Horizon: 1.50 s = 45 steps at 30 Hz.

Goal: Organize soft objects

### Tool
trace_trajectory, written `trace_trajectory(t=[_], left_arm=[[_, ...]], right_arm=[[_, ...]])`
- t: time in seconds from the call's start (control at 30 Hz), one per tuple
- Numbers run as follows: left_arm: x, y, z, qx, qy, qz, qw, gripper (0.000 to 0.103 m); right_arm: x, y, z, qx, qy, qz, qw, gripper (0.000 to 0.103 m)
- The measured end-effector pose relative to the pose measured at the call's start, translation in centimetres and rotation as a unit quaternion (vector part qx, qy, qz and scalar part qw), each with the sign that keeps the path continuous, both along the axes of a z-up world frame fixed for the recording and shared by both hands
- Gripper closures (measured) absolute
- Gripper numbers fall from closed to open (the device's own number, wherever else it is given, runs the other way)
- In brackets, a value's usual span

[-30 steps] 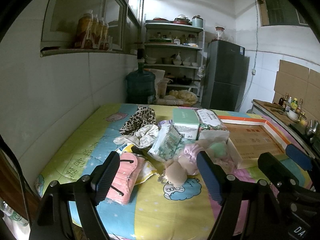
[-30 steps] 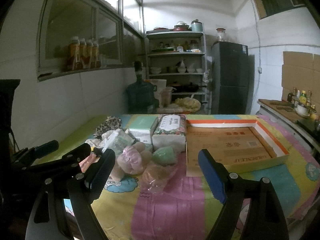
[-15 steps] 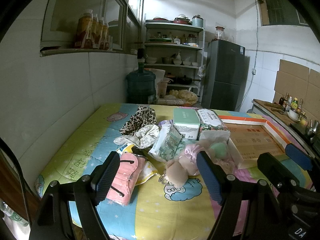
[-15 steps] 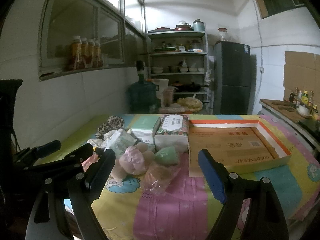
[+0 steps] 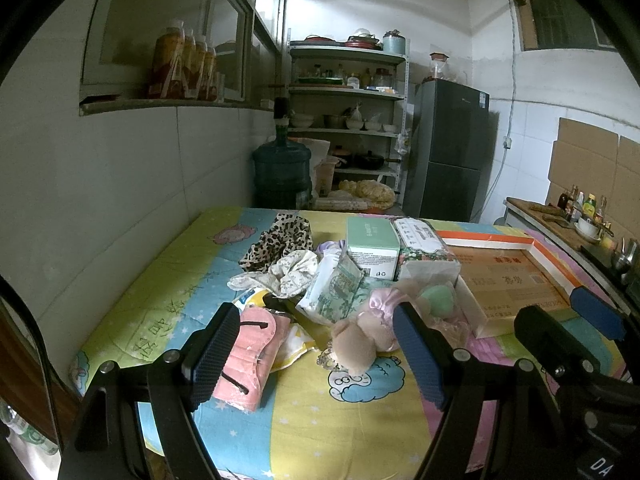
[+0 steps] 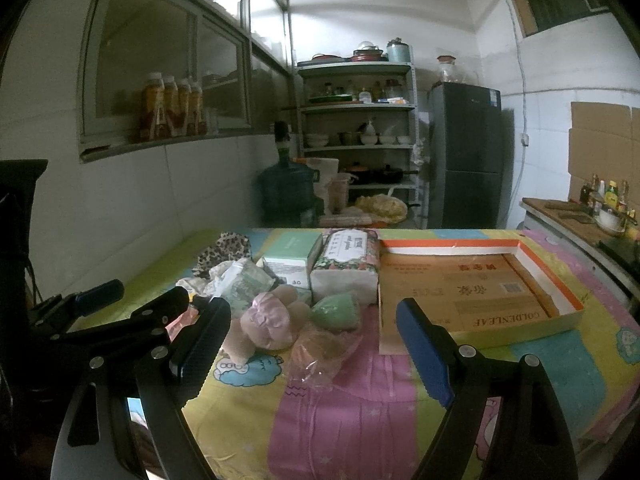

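Tongs, left (image 5: 316, 354) and right (image 6: 314, 346), both spread wide and empty above soft toys (image 6: 268, 322) on a quilt-covered desk (image 5: 352, 416).

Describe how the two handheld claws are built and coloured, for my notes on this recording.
Both match: the left claw and right claw each have two black angular arms fixed with silver screws, ending in long flat fingers padded in dark blue ribbed rubber. White lettering, partly cut off, marks the right claw's body low in the left view. No hands, sleeves or cables show.
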<state>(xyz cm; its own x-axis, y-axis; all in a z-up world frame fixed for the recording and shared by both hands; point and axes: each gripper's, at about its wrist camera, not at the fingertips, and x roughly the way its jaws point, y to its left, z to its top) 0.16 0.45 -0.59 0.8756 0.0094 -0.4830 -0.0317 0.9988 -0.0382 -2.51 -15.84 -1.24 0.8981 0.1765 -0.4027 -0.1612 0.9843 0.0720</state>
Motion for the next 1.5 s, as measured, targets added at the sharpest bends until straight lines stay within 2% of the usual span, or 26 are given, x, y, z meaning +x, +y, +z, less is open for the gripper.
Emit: trace_trajectory(t=[1.3,1.5], left_arm=[[0.0,-0.1,0.0,0.001,0.001,0.001,1.0,0.024],[0.5,0.3,-1.1,0.001,0.003,0.002,1.0,0.024]], right_arm=[[-0.2,1.2,-0.2,0.002,0.002,0.003,1.0,0.017],[-0.5,2.3,-0.5,0.004,0.005,0.008,1.0,0.017]])
